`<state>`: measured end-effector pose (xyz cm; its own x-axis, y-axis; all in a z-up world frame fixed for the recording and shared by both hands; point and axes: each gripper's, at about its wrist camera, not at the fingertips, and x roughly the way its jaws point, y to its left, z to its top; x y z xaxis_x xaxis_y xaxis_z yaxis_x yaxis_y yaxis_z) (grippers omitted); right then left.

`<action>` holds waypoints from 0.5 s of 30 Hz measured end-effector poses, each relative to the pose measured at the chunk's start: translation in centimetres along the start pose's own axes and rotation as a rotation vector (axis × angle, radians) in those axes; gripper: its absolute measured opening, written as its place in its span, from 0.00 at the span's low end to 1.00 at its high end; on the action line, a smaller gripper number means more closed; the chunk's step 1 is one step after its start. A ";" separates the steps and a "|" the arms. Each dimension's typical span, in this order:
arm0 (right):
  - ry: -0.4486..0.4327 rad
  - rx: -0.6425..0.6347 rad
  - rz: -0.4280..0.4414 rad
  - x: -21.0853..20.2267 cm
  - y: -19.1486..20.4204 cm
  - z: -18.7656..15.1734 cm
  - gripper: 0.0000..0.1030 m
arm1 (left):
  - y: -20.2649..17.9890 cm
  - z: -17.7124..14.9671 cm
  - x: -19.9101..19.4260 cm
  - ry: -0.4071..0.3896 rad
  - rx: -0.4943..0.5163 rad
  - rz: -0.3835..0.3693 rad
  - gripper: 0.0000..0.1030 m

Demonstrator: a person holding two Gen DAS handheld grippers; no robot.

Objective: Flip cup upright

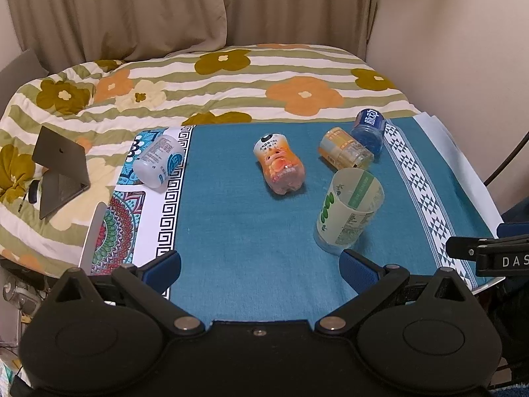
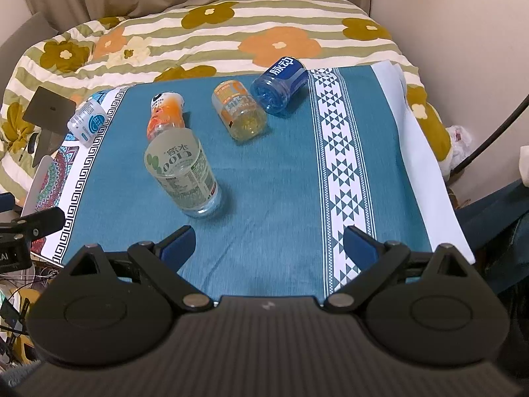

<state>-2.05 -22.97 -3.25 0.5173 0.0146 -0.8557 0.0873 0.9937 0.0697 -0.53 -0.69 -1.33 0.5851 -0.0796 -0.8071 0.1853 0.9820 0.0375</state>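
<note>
Counting the things on the blue cloth [image 1: 238, 231], I find five cups cut from drink bottles. One green cup [image 1: 348, 211] stands with its open mouth up, in the lower right of the left wrist view and in the left middle of the right wrist view [image 2: 183, 178]. Four cups lie on their sides: a white cup [image 1: 158, 162] at the left edge of the cloth, an orange cup [image 1: 279, 168] in the centre, a yellow cup [image 1: 345, 149] and a blue cup [image 1: 370, 132] at the upper right, these two touching each other.

Both tongs hold nothing. The left gripper [image 1: 261, 261] has its jaws spread wide and hangs above the cloth, with its right finger close to the base of the green cup. The right gripper [image 2: 269, 241] is also spread wide, above bare cloth, and the green cup is just beyond its left finger.

The cloth has a white patterned band [image 2: 344, 172] and lies on a flowered blanket [image 1: 231, 82]. A dark laptop [image 1: 61, 168] sits half open at the left. Beige curtains [image 1: 132, 10] hang behind.
</note>
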 end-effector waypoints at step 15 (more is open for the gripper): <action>-0.003 0.007 -0.008 -0.2 0.1 -0.3 1.00 | 0.5 0.0 -0.2 -0.018 -0.004 0.023 1.00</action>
<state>-2.40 -22.81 -3.26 0.5195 0.0066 -0.8544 0.0969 0.9931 0.0666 -0.59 -0.13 -1.16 0.6034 -0.0599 -0.7952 0.1681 0.9843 0.0533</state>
